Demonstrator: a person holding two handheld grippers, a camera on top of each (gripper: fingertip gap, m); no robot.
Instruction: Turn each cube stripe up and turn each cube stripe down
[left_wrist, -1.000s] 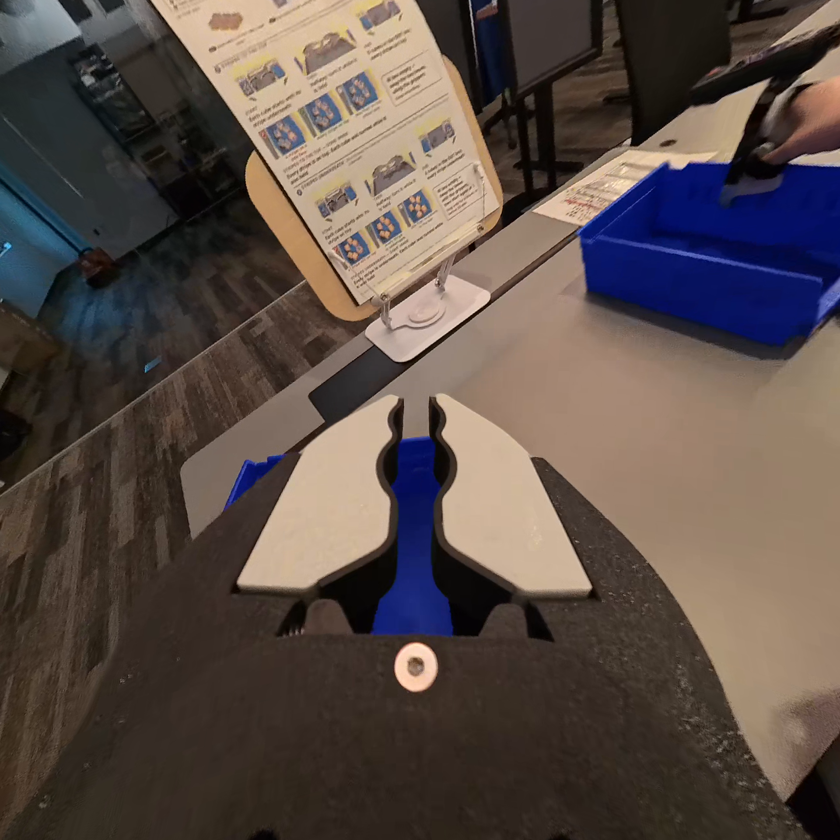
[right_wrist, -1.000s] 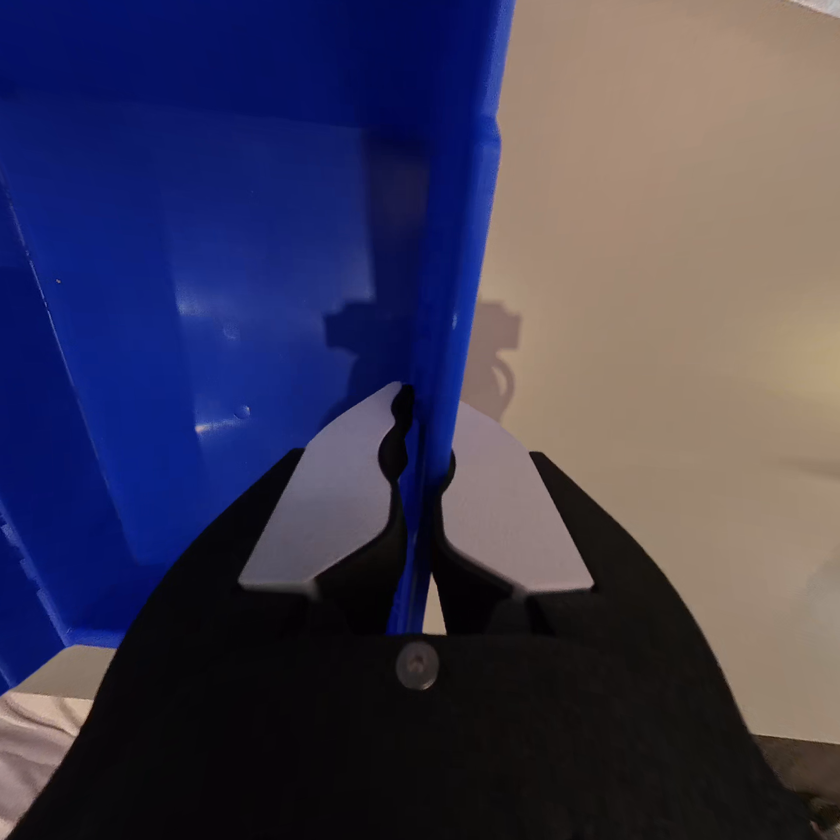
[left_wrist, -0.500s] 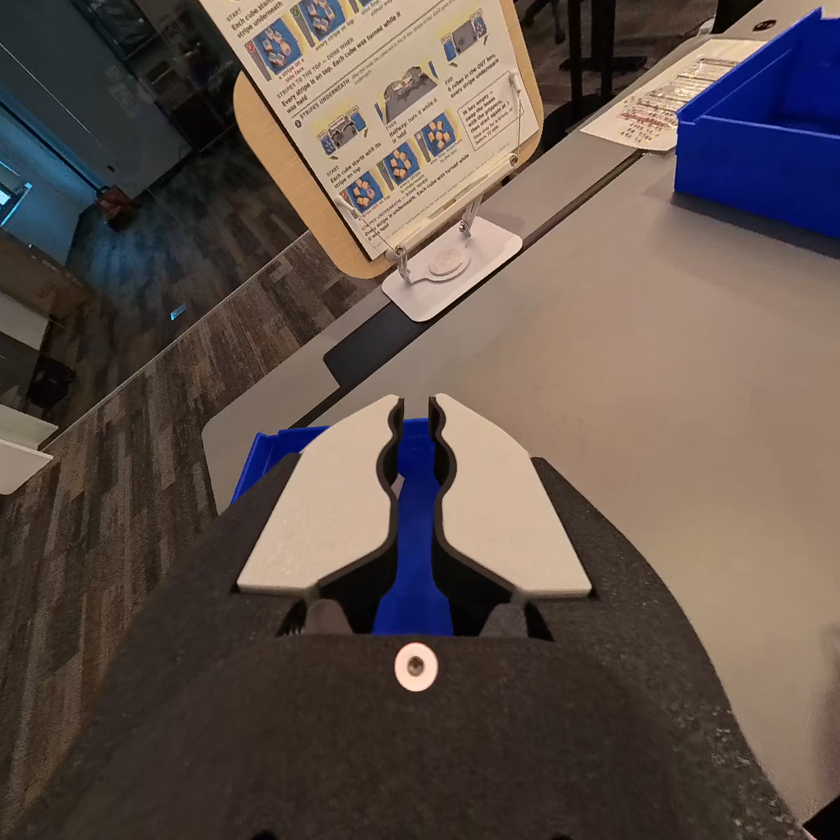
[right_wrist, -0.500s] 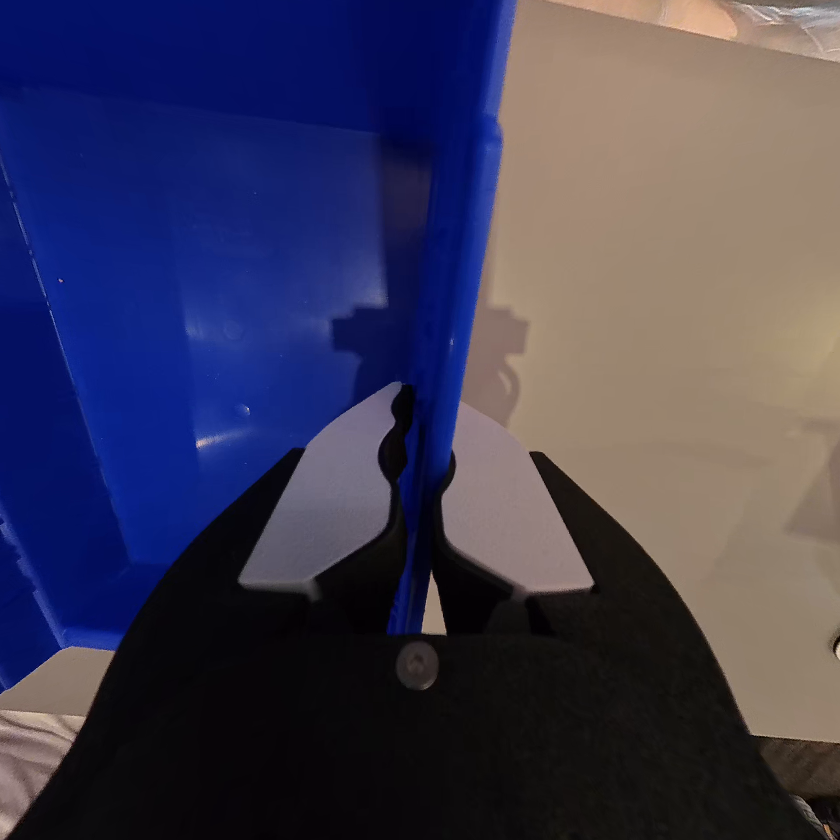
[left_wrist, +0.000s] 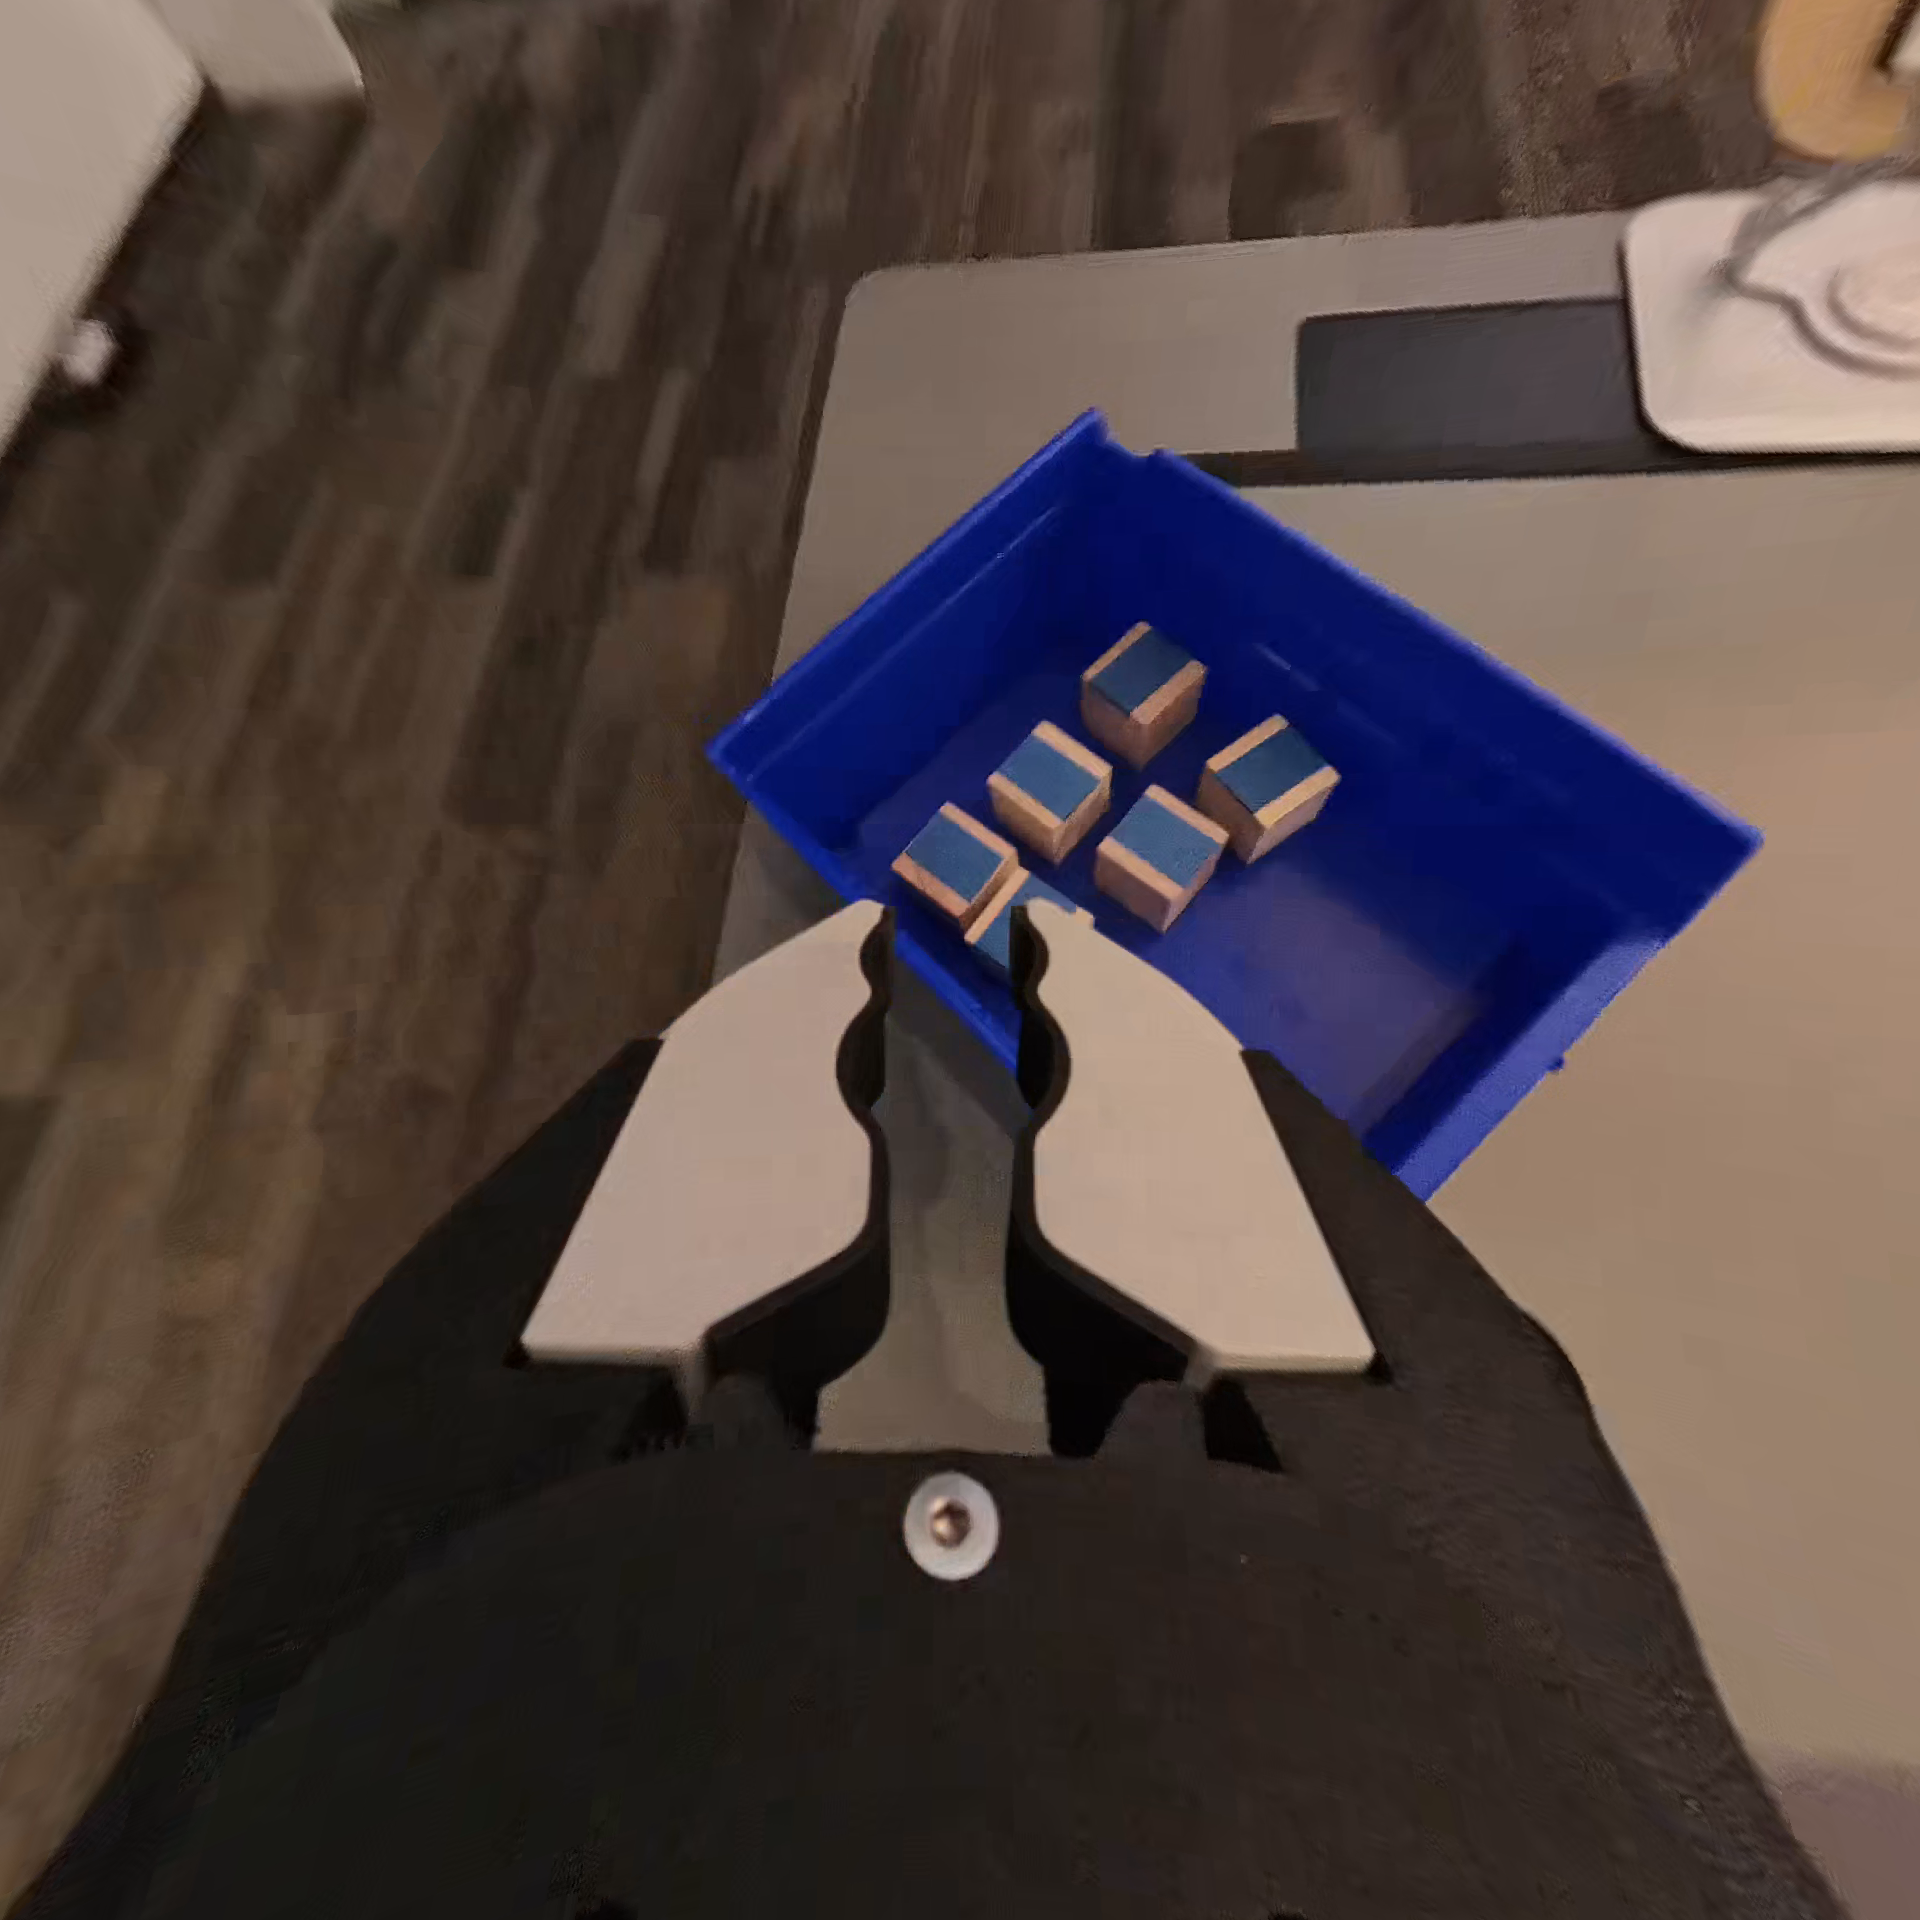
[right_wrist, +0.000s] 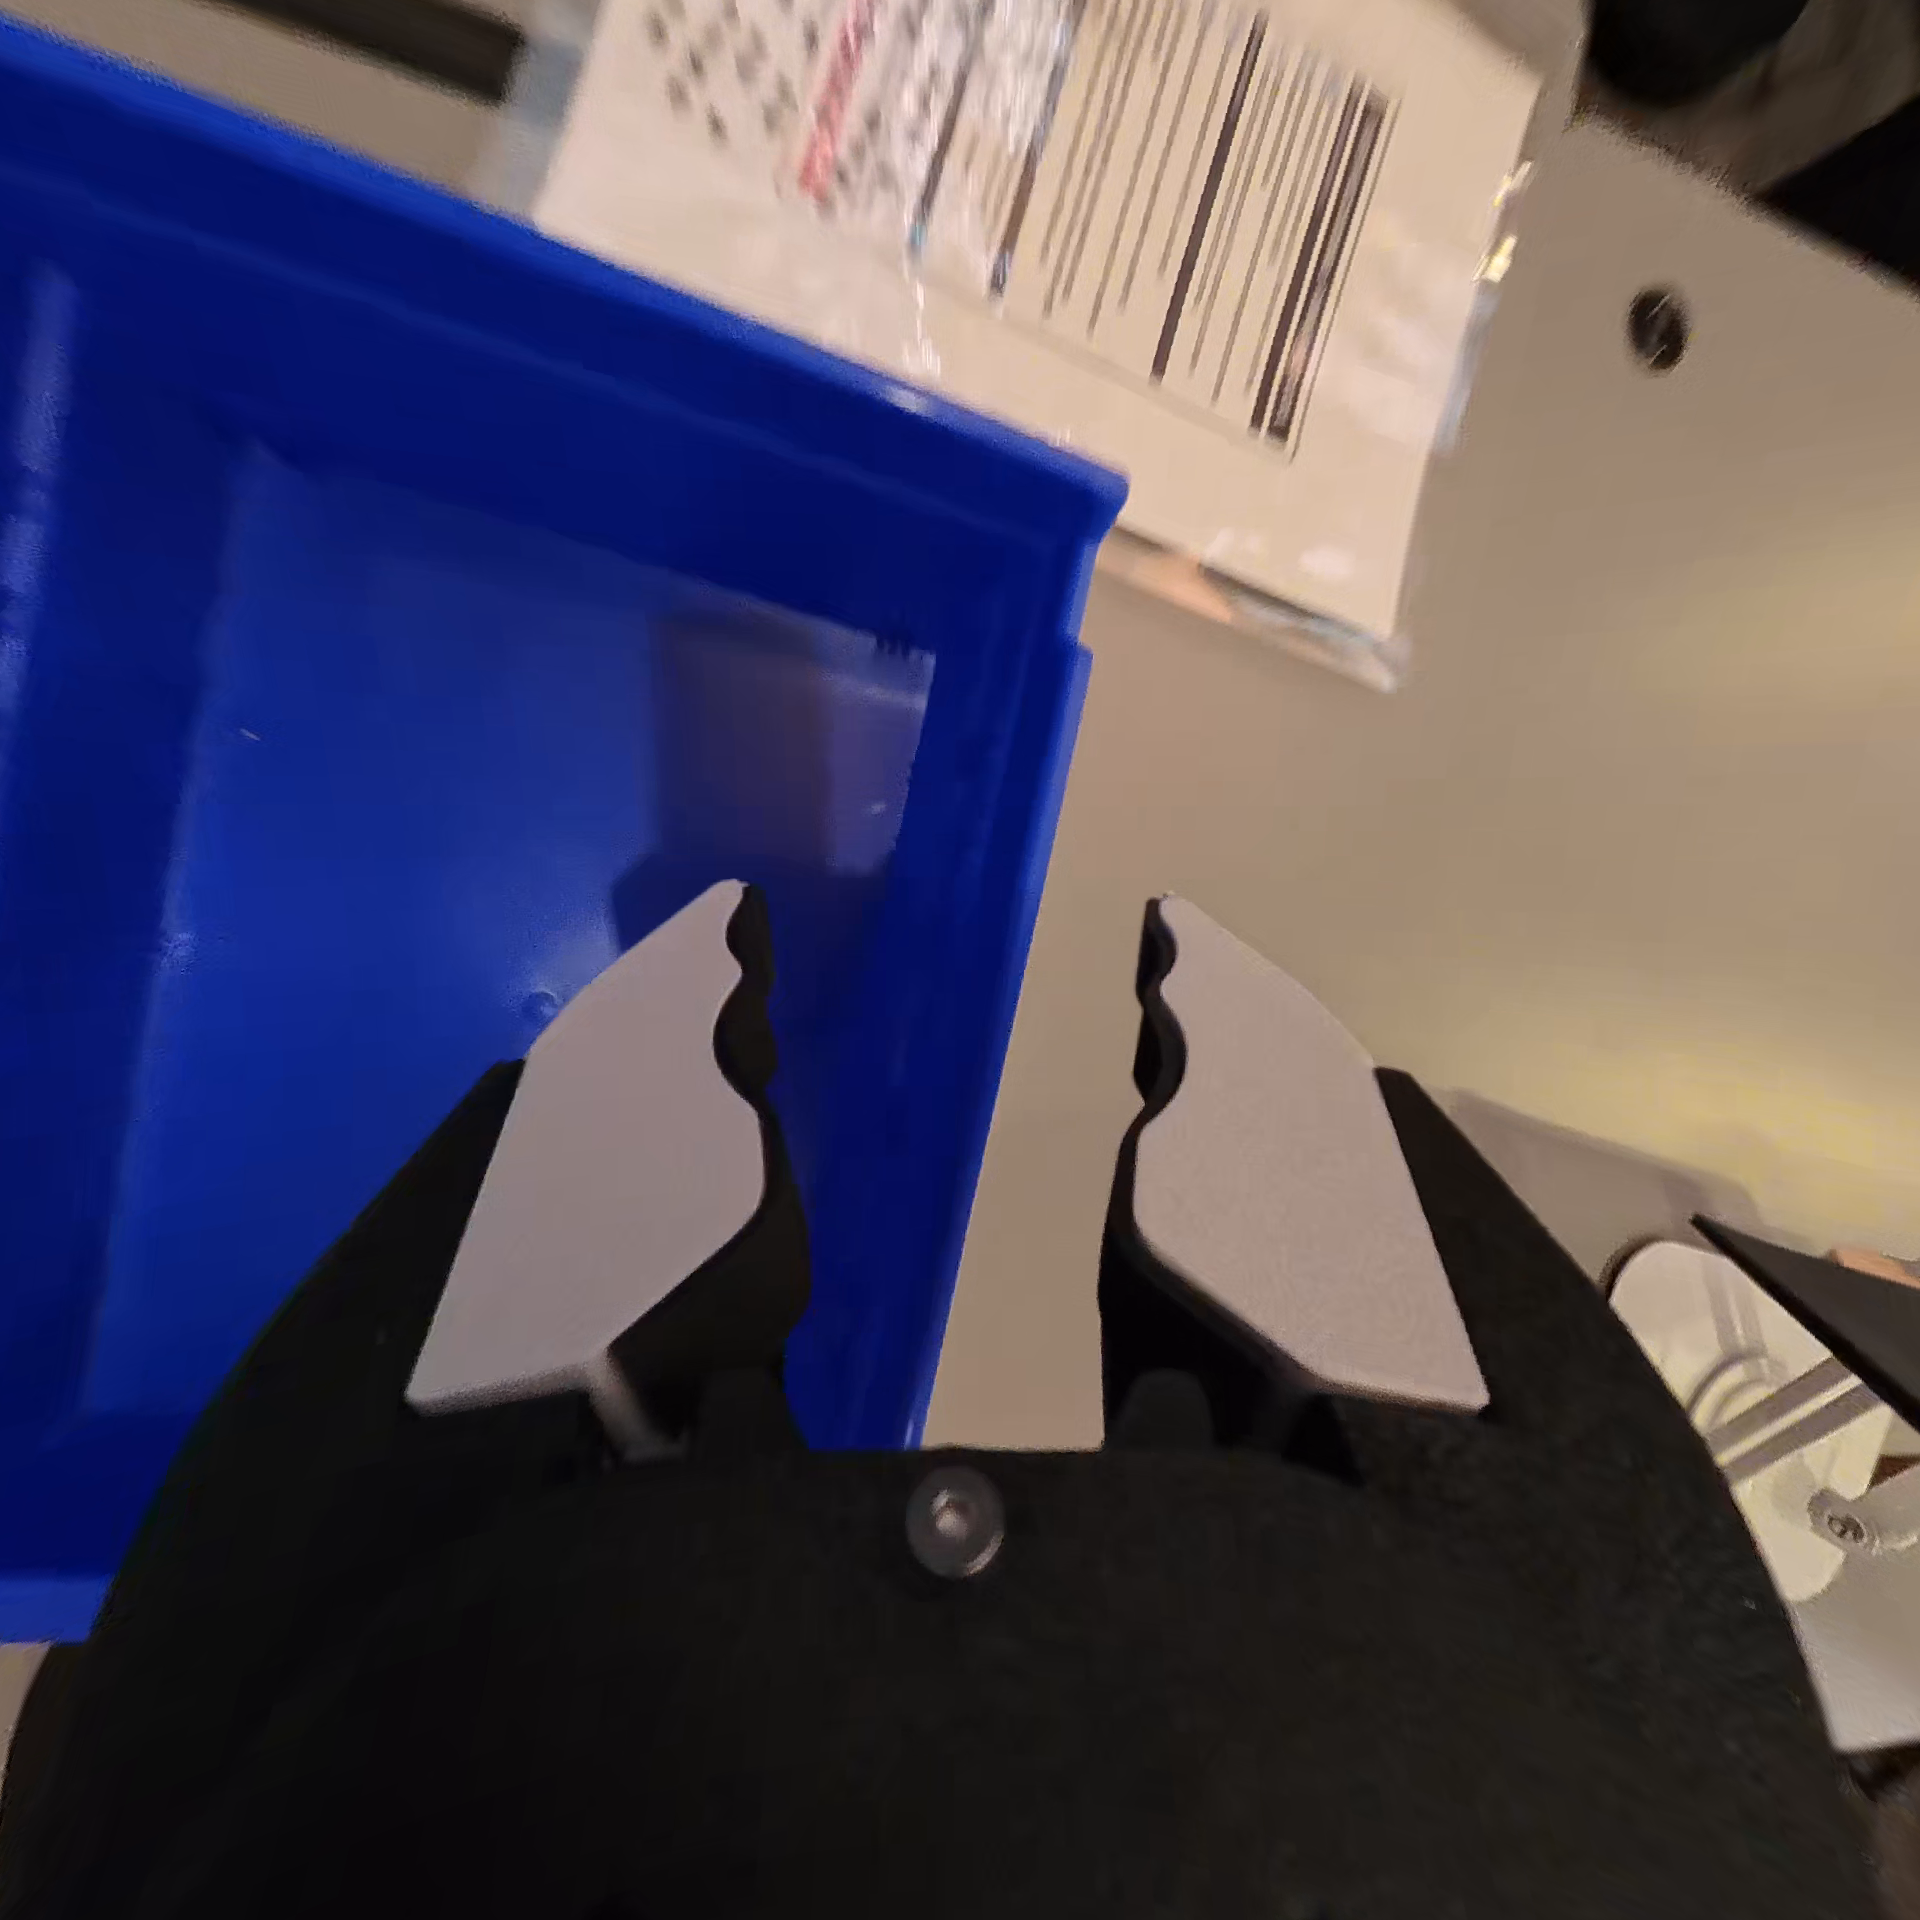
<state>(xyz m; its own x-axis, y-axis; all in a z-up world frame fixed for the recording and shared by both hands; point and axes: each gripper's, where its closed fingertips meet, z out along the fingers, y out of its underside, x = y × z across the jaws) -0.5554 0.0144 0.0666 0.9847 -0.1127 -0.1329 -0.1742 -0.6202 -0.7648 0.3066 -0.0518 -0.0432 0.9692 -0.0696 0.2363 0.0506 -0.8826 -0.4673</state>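
Several wooden cubes (left_wrist: 1049, 790) with a blue stripe on top lie in a blue bin (left_wrist: 1455, 727) near the table's left corner in the left wrist view. One cube (left_wrist: 1000, 927) is half hidden behind my fingertips. My left gripper (left_wrist: 953, 916) hovers above the bin's near wall, its jaws a narrow gap apart and holding nothing. In the right wrist view a second blue bin (right_wrist: 468, 831) shows no cubes. My right gripper (right_wrist: 951, 899) is open and straddles that bin's right wall without gripping it.
The grey table (left_wrist: 1662, 1351) ends just left of the cube bin, with dark floor (left_wrist: 364, 727) beyond. A white stand base (left_wrist: 1787, 332) and a black patch (left_wrist: 1455, 374) lie behind it. A printed sheet (right_wrist: 1039, 208) lies beyond the second bin.
My left gripper let go of the bin wall, rose and tilted down, so the cubes came into view. My right gripper opened off the other bin's wall and shifted.
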